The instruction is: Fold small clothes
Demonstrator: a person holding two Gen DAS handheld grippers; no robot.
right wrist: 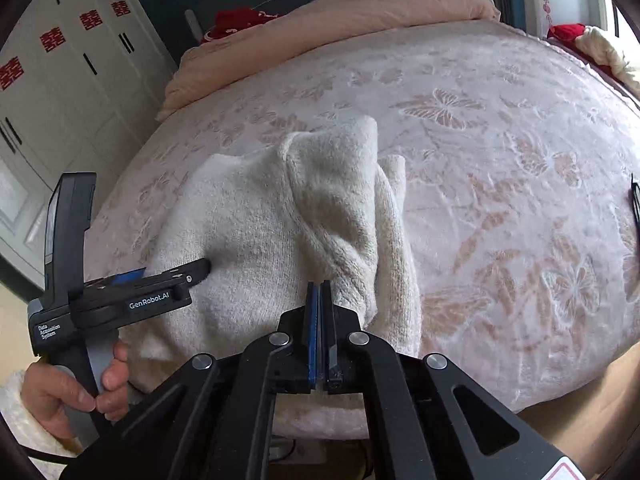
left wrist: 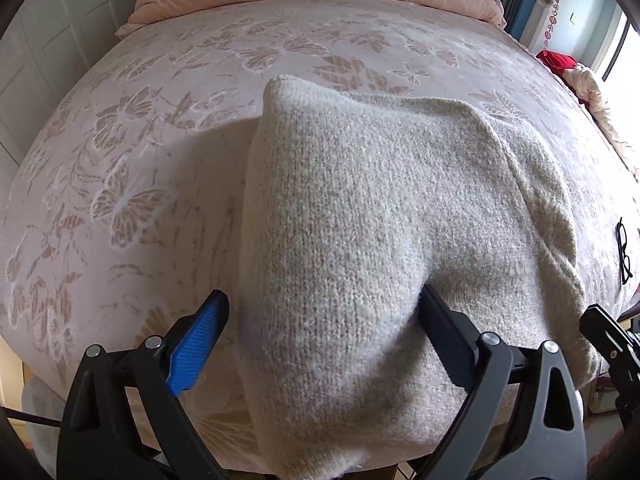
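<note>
Lying across the near half of the bed (left wrist: 120, 152), a cream knitted sweater (left wrist: 380, 208) was folded over on itself, its thick edge running toward the foot of the mattress. At the far left of the right wrist view stood white wardrobe doors (right wrist: 60, 80) with red paper cut-outs stuck on them. Next came a bare hand (right wrist: 76, 392) wrapped around the grip of the left gripper (right wrist: 176, 272), whose black finger lay flat on the sweater's left part. In its own camera the left gripper (left wrist: 324, 312) had its jaws wide apart, the blue-padded finger (left wrist: 200, 344) over the bedspread just beside the sweater's edge and the black finger (left wrist: 448, 340) pressed on the knit, so a band of sweater sat between them without being pinched.

Further right, the right gripper (right wrist: 320, 304) had its two pads pressed together; a twisted ridge of the sweater (right wrist: 280, 216) rose right at the tips, but I could not tell whether any knit was caught between them. That ridge ran up to a bunched peak near the middle of the bed.

Beyond the sweater, a peach quilt (right wrist: 340, 8) was heaped along the head of the bed. To the right, black glasses (left wrist: 624, 252) lay on the butterfly-patterned bedspread, well apart from the sweater, and a red cloth (left wrist: 556, 60) sat at the far right corner.
</note>
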